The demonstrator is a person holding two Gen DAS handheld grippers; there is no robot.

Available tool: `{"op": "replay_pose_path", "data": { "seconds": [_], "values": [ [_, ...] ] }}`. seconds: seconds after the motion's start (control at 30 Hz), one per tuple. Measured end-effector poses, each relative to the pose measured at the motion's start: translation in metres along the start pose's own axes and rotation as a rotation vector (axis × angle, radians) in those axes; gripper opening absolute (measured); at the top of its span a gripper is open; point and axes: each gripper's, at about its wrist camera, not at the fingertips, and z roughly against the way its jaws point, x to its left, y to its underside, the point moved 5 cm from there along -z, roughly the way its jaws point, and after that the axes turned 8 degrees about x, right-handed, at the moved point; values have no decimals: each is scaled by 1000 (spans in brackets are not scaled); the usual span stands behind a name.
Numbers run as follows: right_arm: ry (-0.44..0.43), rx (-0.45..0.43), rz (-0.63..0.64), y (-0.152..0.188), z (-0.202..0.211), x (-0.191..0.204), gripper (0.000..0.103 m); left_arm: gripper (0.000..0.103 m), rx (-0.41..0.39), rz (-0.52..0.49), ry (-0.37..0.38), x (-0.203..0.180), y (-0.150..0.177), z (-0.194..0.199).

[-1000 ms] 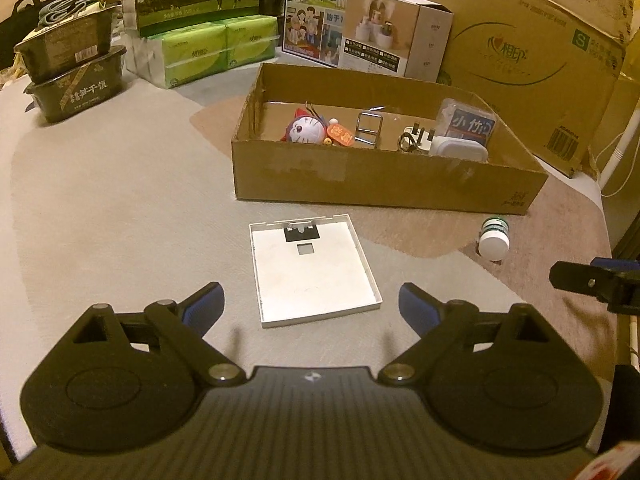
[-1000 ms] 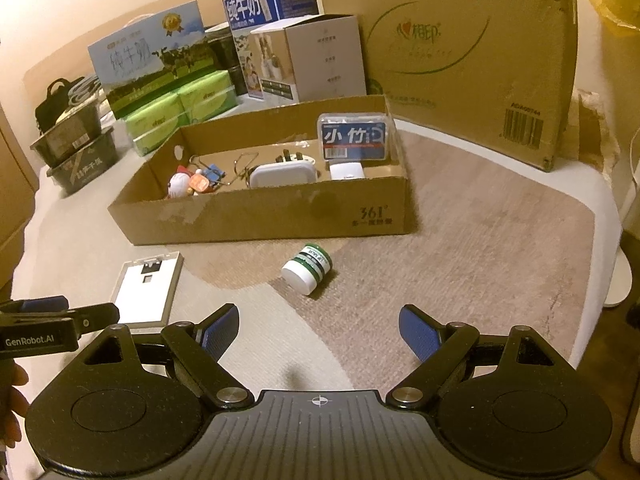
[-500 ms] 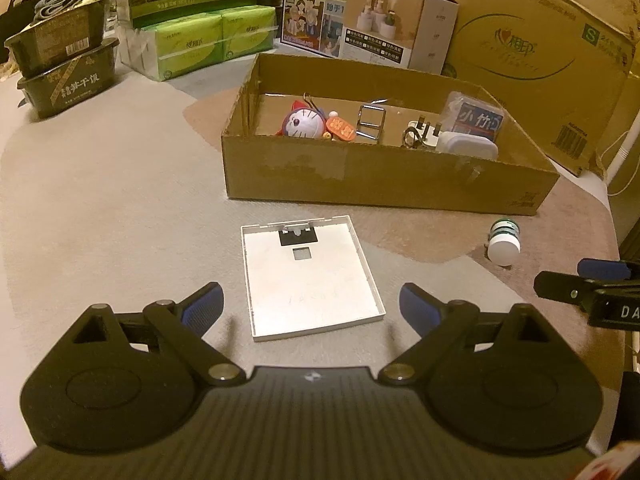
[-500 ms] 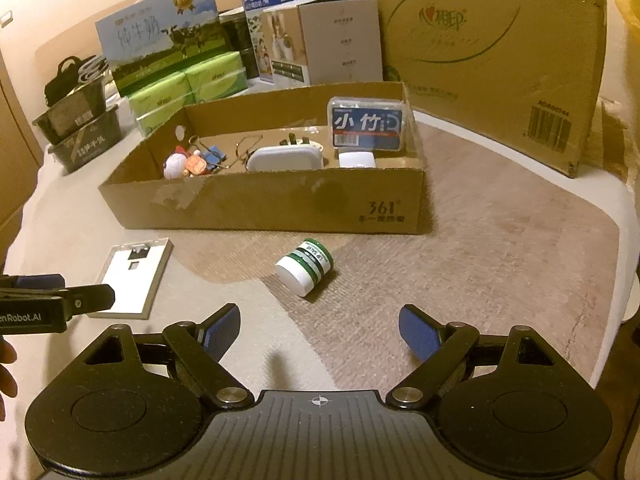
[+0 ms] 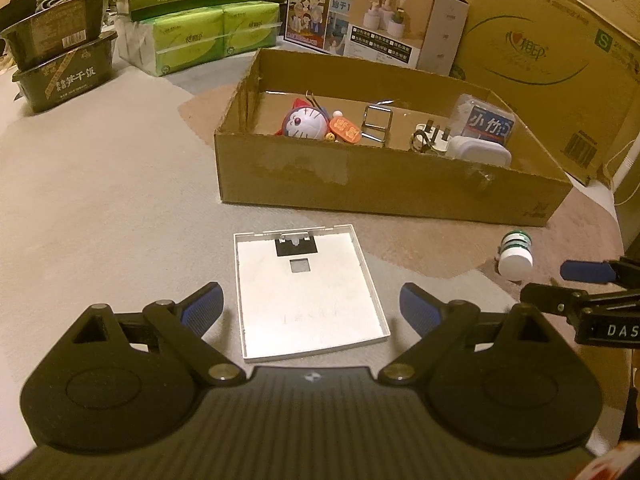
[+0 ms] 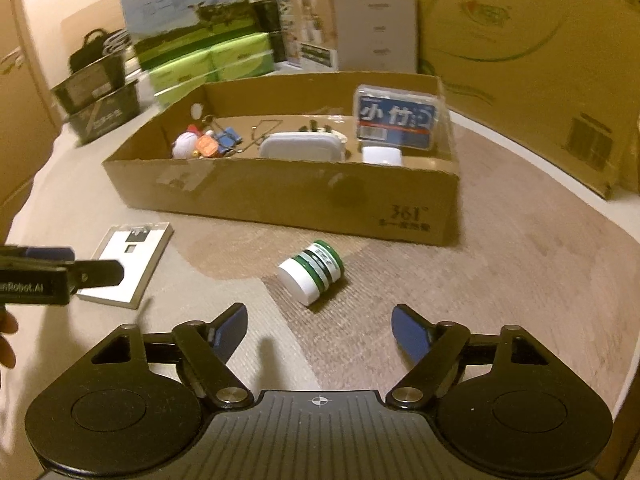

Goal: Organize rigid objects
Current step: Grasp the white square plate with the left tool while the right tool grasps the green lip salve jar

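Beige mat (image 5: 100, 184), boxes stacked behind. Left gripper (image 5: 311, 305): spread wide, empty, over white panel (image 5: 308, 296) lying flat before carton (image 5: 384, 184). Carton holds, left to right: cat toy (image 5: 303, 122), orange tag (image 5: 344, 130), metal clip (image 5: 377, 124), plug (image 5: 434, 138), blue-labelled case (image 5: 490, 128). Right gripper (image 6: 319, 327): spread wide, empty, near bottle (image 6: 313, 271) on its side outside carton.

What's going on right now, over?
Left gripper open over white flat cover. Right gripper open near green-banded bottle. Both still outside cardboard box. Nothing blocking.
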Motion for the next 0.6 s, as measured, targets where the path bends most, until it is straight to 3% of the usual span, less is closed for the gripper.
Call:
{"op": "replay_pose_path", "data": {
  "seconds": [0.43, 0.6],
  "values": [
    [21, 13, 217, -23, -37, -3, 57, 94, -15, 9, -2, 4, -3, -12],
    [8, 13, 220, -26, -42, 1, 33, 94, -15, 0, -5, 3, -4, -16]
  ]
}}
